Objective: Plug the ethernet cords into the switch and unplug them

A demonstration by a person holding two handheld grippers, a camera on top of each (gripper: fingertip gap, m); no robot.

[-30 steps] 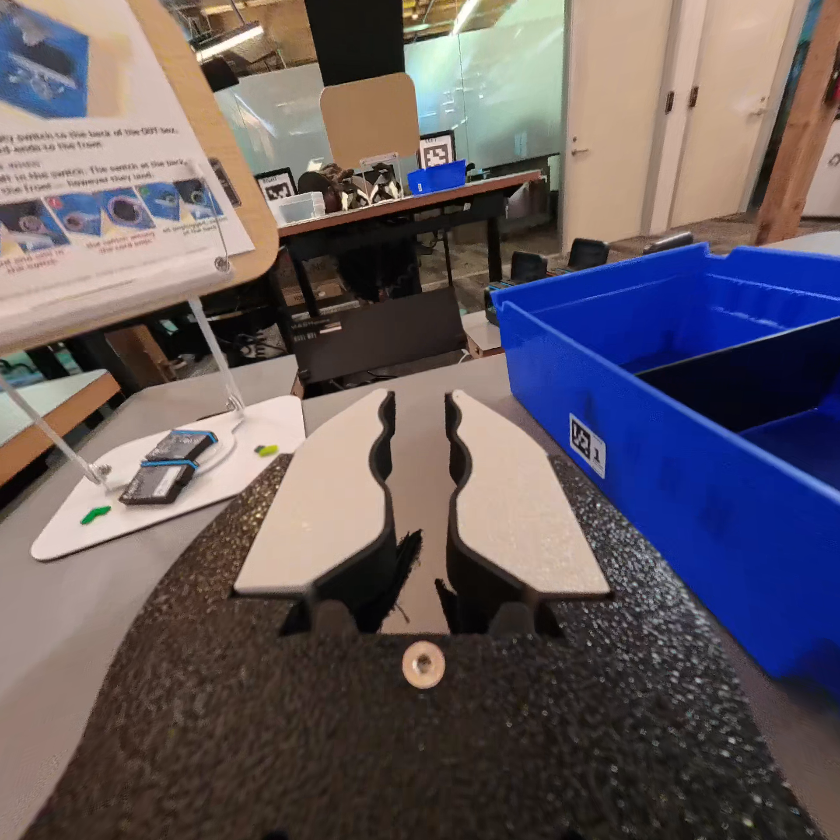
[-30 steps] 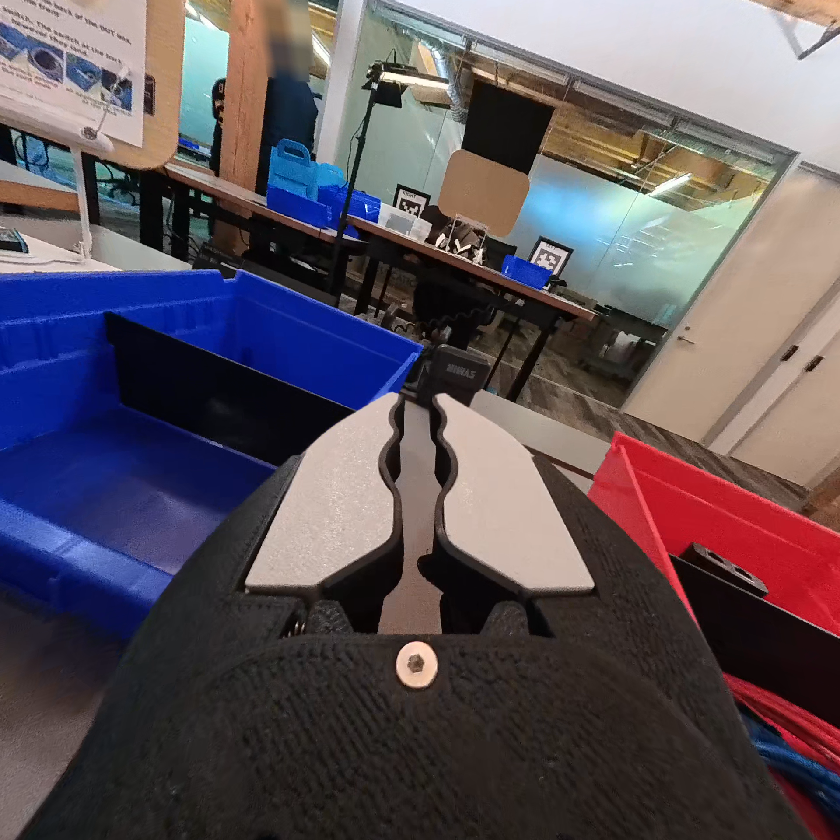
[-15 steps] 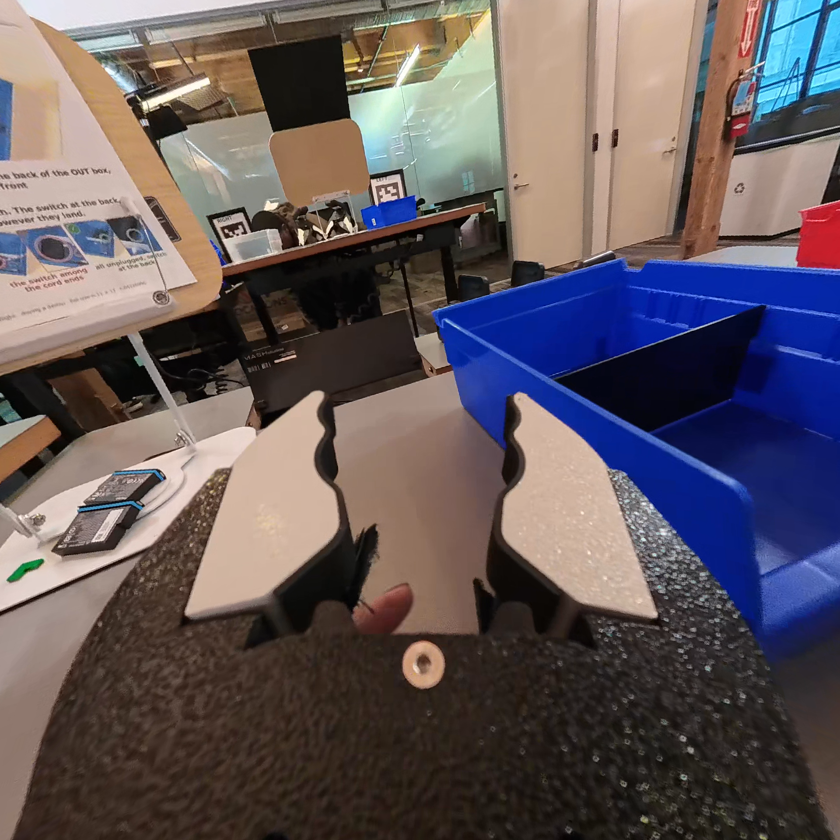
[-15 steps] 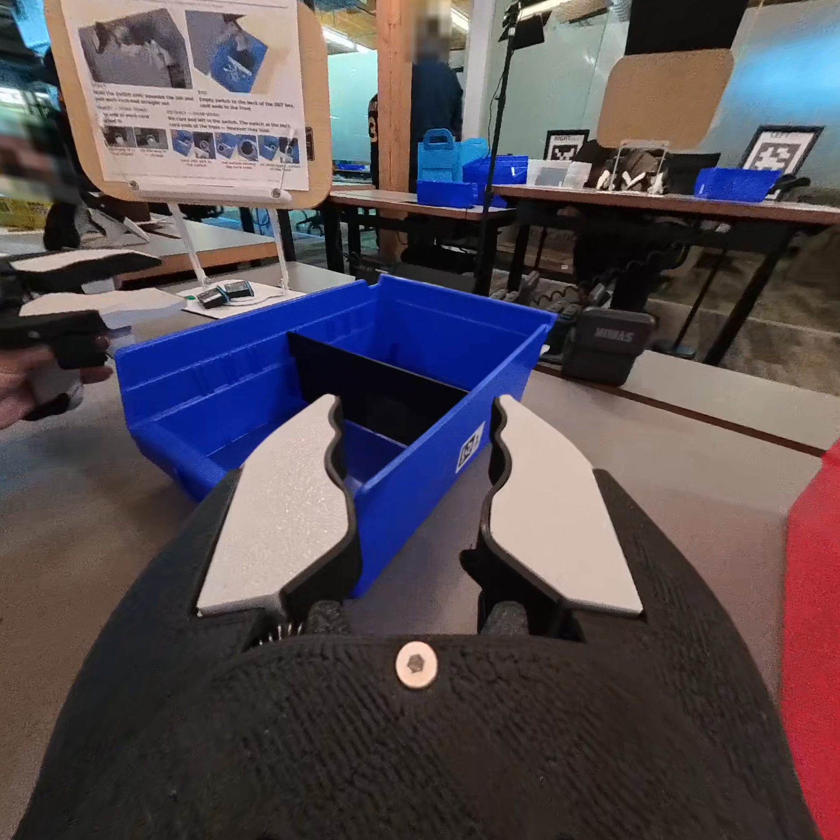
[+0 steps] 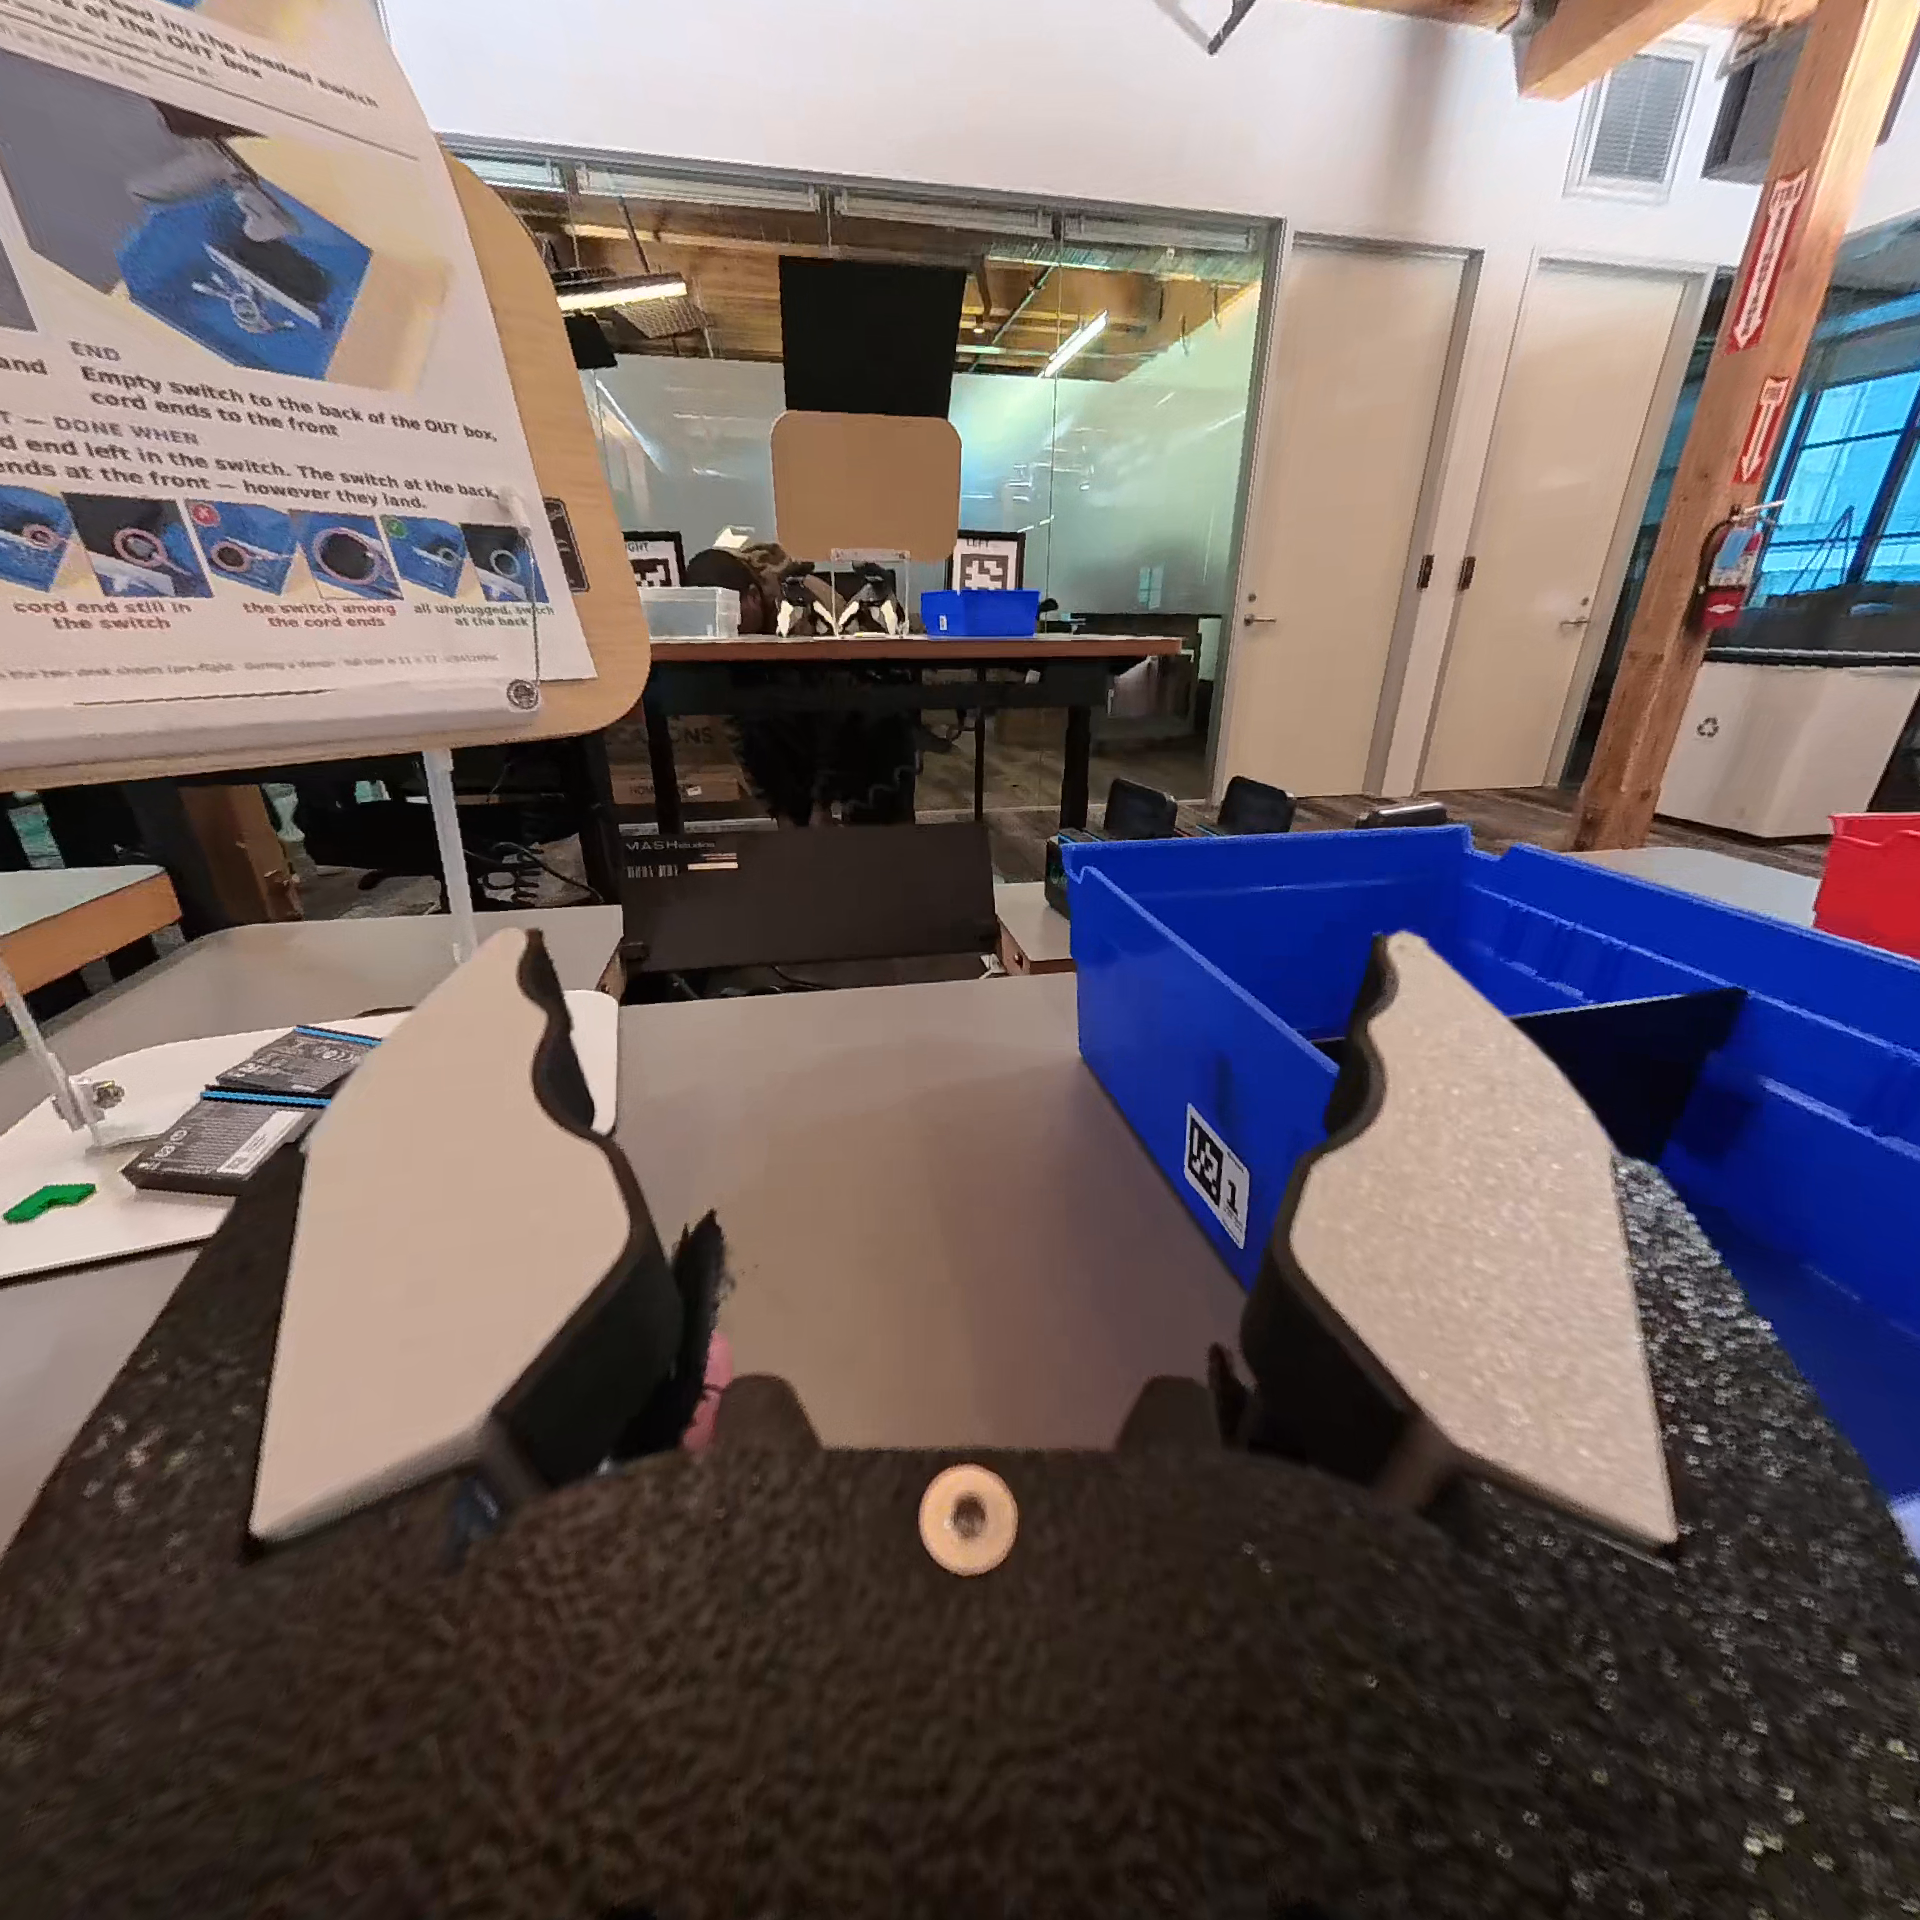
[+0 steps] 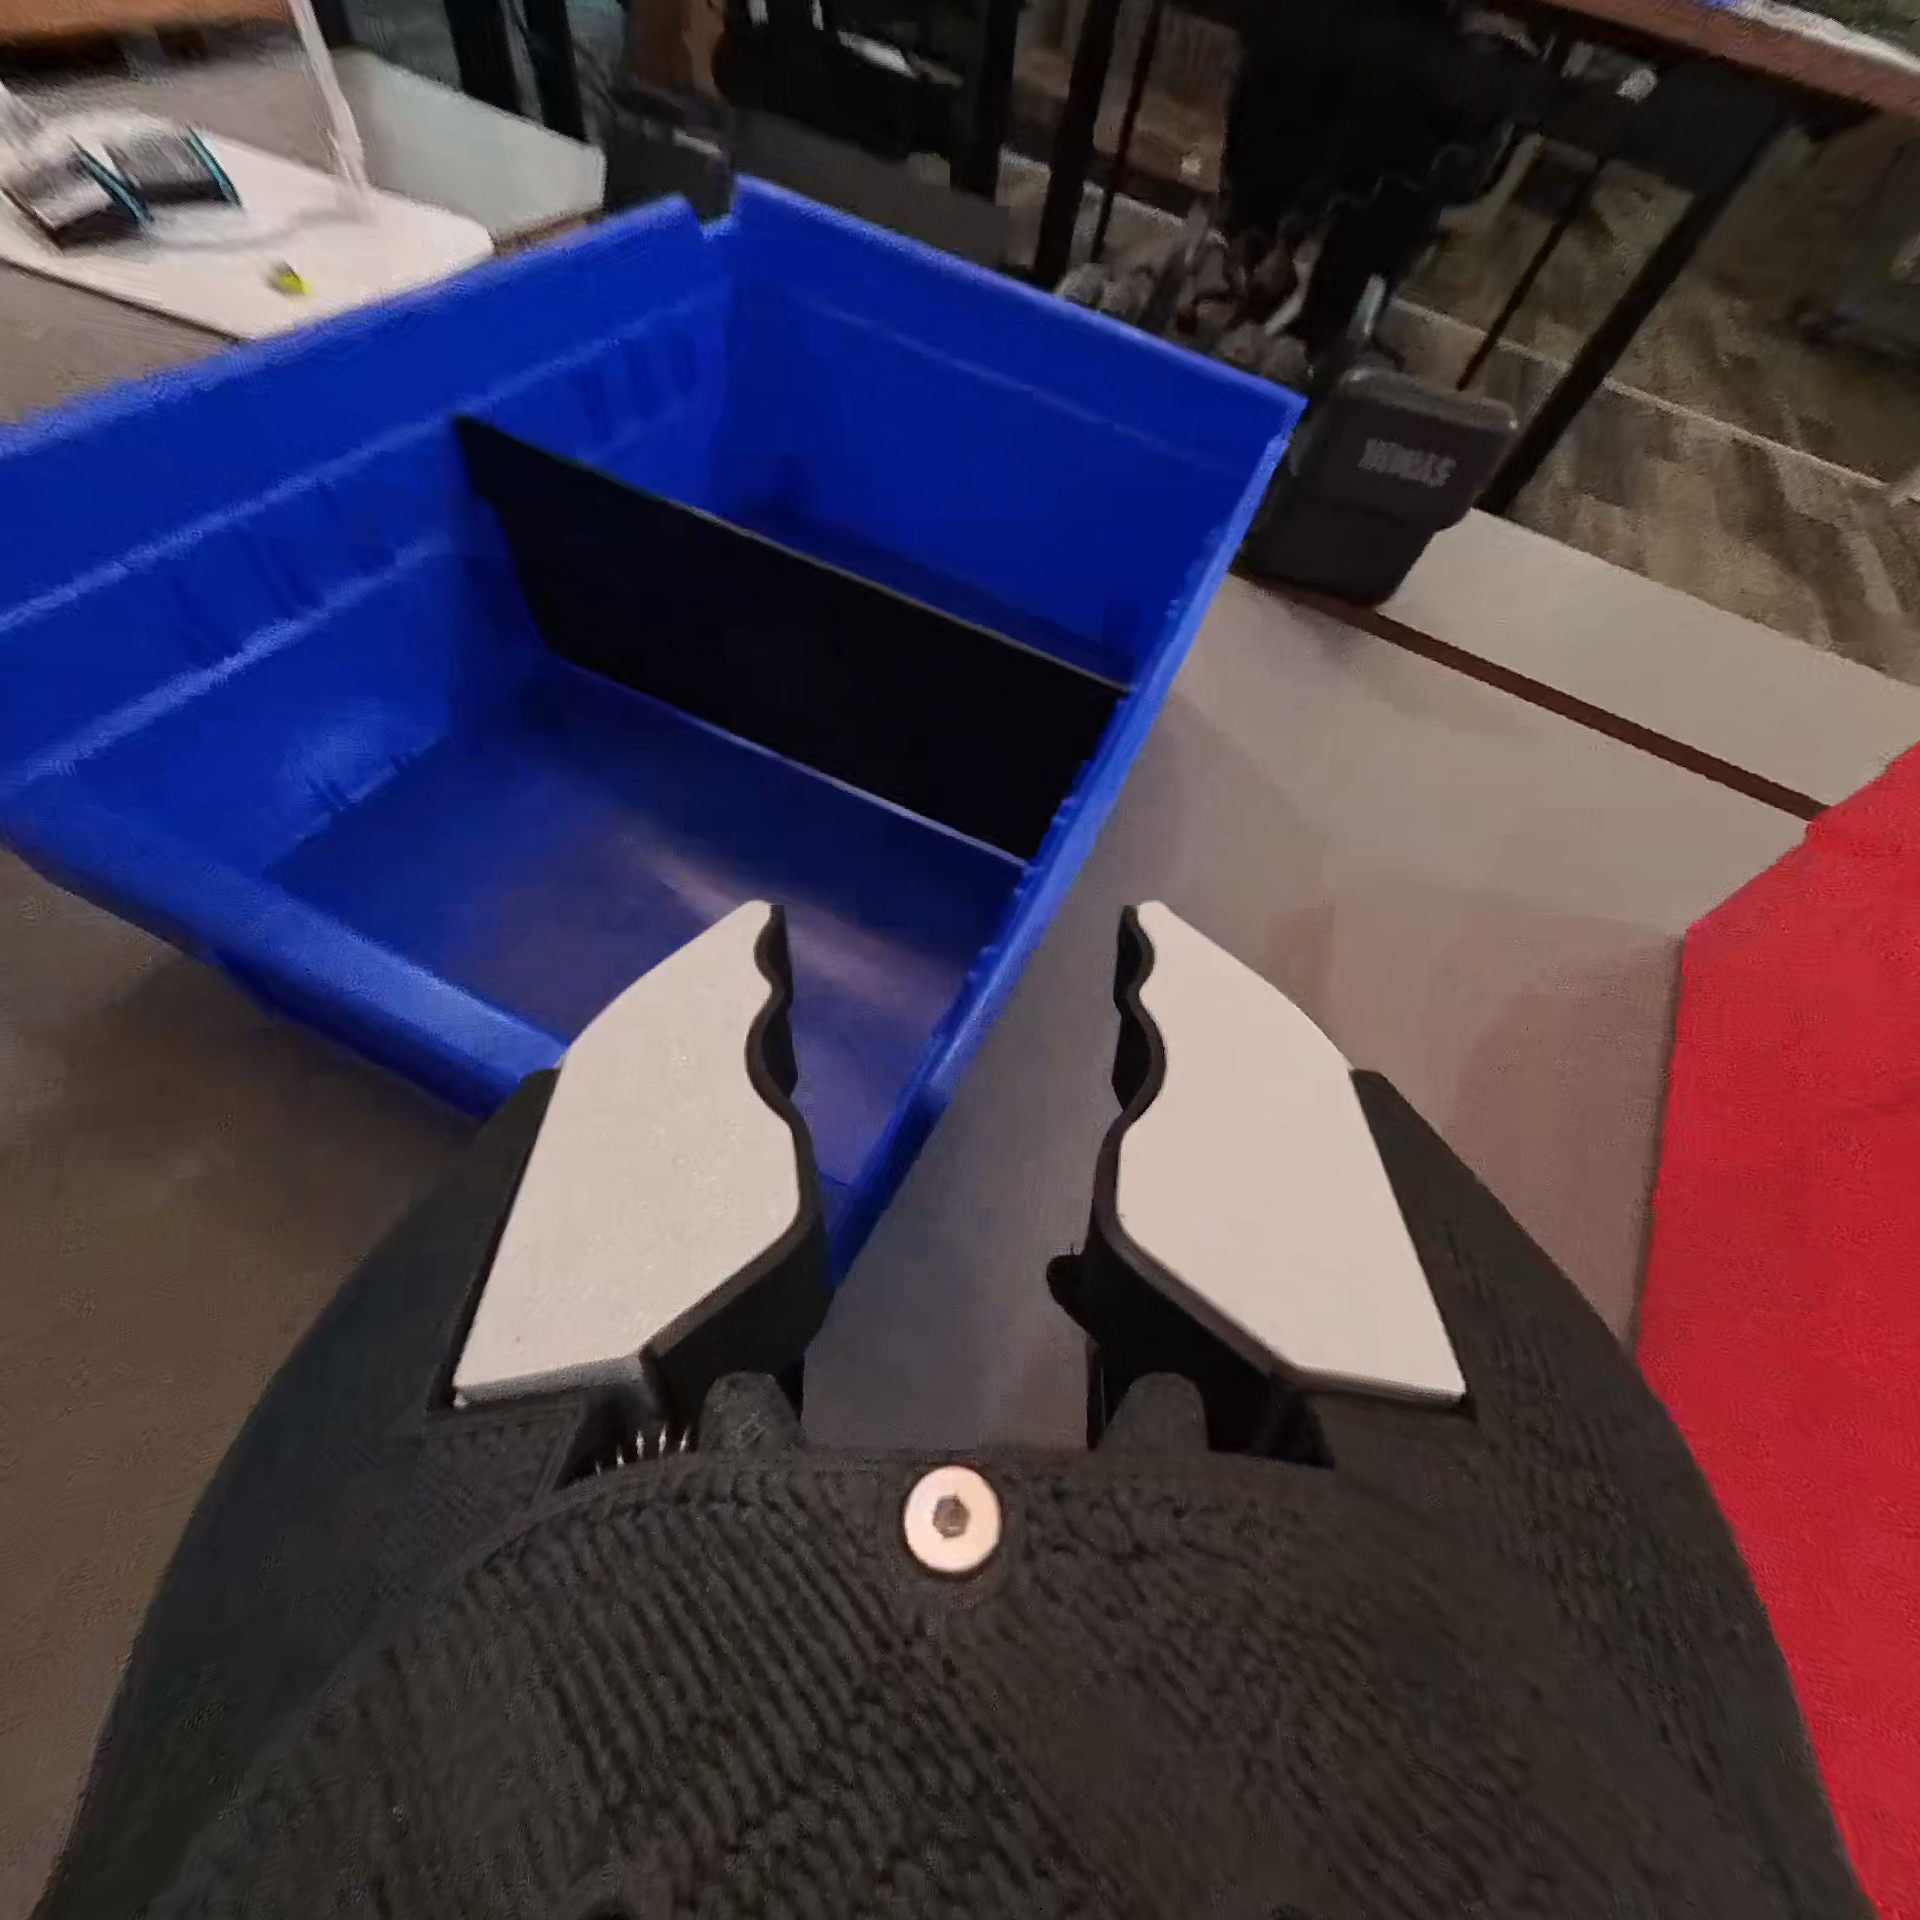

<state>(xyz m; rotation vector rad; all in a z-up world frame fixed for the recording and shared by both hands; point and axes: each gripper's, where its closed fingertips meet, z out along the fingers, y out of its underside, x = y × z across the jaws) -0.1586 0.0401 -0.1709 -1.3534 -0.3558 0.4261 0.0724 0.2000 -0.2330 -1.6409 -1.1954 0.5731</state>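
Observation:
My left gripper (image 5: 956, 997) is wide open and empty above the grey table (image 5: 894, 1143). A blue bin (image 5: 1226, 997) with a black divider (image 5: 1631, 1049) stands just to its right. My right gripper (image 6: 951, 945) is open and empty, tilted down over the near right wall of the same blue bin (image 6: 665, 499). The bin's black divider (image 6: 790, 644) splits it in two, and both parts that show look empty. A red bin (image 6: 1808, 1091) lies at the right gripper's right side.
An instruction sheet on a wooden board (image 5: 260, 416) stands on a white base (image 5: 94, 1195) at the left, with two small black packs (image 5: 249, 1101) on it. A black box (image 6: 1371, 488) sits behind the blue bin. The red bin's corner (image 5: 1870, 883) shows far right.
Both grippers opened from nearly shut to wide open. The right gripper pitched down and now looks into the blue bin from above. The left gripper tilted up slightly.

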